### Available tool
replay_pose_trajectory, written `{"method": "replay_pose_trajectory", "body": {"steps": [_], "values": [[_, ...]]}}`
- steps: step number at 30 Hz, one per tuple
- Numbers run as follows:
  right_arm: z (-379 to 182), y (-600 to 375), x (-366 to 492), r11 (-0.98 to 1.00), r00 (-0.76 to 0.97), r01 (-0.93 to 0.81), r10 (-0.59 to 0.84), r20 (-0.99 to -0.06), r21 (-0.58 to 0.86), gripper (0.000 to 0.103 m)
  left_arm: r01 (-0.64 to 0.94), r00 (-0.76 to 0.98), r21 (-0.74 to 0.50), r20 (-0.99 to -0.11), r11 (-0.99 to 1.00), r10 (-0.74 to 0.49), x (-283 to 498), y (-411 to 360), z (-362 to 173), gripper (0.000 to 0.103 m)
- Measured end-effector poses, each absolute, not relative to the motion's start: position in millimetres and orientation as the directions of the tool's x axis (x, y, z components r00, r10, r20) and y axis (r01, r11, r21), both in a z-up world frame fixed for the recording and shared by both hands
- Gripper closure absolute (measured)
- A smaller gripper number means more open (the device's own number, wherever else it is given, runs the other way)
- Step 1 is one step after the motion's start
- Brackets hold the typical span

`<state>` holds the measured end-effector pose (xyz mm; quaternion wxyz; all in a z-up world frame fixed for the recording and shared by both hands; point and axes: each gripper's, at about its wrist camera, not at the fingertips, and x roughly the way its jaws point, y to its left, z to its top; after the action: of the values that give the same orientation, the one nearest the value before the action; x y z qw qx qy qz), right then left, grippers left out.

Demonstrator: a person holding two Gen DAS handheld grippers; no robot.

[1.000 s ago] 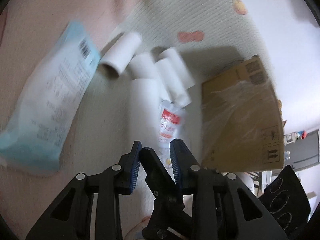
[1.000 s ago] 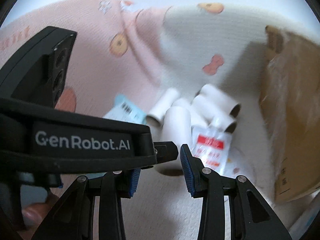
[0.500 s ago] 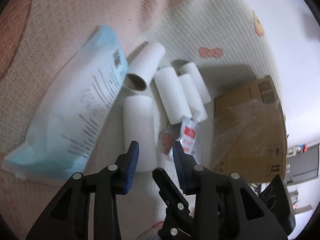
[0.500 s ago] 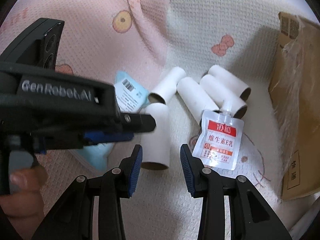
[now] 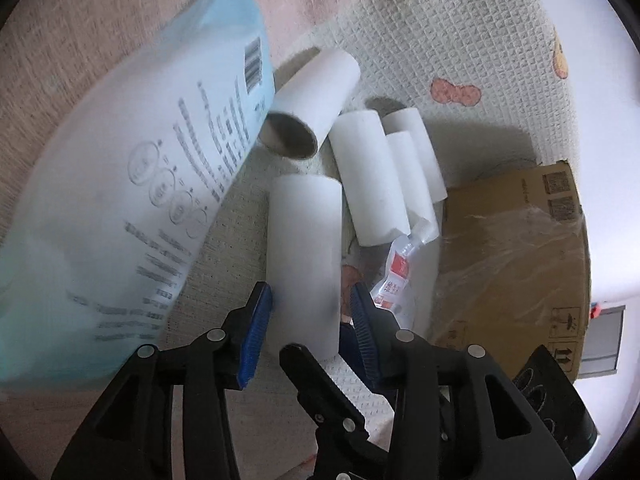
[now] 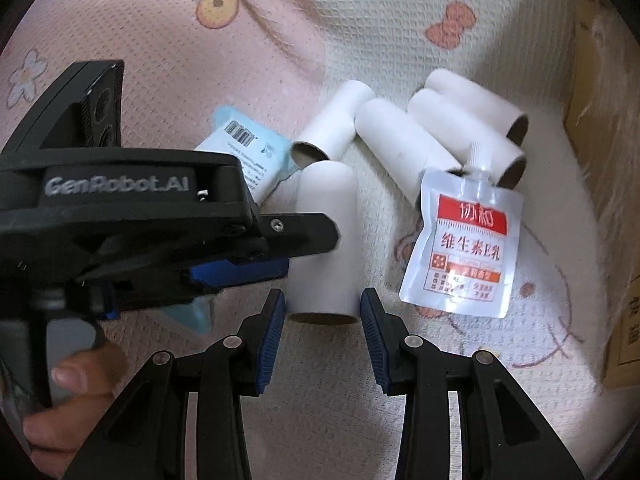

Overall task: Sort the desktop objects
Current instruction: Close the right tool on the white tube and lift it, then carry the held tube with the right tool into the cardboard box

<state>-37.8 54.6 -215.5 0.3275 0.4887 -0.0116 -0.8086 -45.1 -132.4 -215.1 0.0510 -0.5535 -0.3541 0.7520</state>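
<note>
A white cardboard roll (image 5: 304, 248) lies on the patterned cloth, nearest of several like rolls (image 5: 372, 184). My left gripper (image 5: 310, 308) straddles it; its jaws are opening and the blue pads stand beside the roll's sides without pressing. In the right wrist view the same roll (image 6: 326, 248) points its near end at my right gripper (image 6: 323, 320), which is open with a pad on either side of that end. The left gripper (image 6: 276, 252) comes in from the left across the roll. A clear sachet with a red label (image 6: 464, 248) lies to the right.
A large blue and white soft pack (image 5: 132, 184) lies left of the rolls. A brown cardboard box (image 5: 512, 272) wrapped in tape stands at the right. A person's hand (image 6: 72, 392) holds the left gripper. The pink and white cloth (image 6: 160, 40) covers the surface.
Both grippers have sunk toward the nearest roll. The left jaws have spread wider and now flank the roll. The right pads have come up to its near end.
</note>
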Motion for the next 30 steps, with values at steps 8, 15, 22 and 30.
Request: {"method": "replay_pose_trajectory", "body": {"steps": [8,15,22,30], "values": [[-233,52,-45,-0.785,-0.269,0.488,-0.551,-0.79,0.381,0.064,0.333,-0.385,-0.627,-0.772,-0.704,0.505,-45,-135,-226,0.059],[-233,51,-42,-0.773,-0.276,0.514,-0.56,-0.781,0.372,0.063,0.297,-0.403,-0.611,-0.777,-0.734,0.483,-44,-131,-219,0.059],[-218,50,-39,-0.756,-0.295,0.546,-0.577,-0.762,0.361,0.063,0.239,-0.455,-0.584,-0.773,-0.776,0.442,-36,-124,-193,0.059],[-177,54,-29,-0.74,-0.376,0.597,-0.599,-0.707,0.31,0.063,0.152,-0.531,-0.588,-0.726,-0.794,0.436,-27,-118,-141,0.059]]}}
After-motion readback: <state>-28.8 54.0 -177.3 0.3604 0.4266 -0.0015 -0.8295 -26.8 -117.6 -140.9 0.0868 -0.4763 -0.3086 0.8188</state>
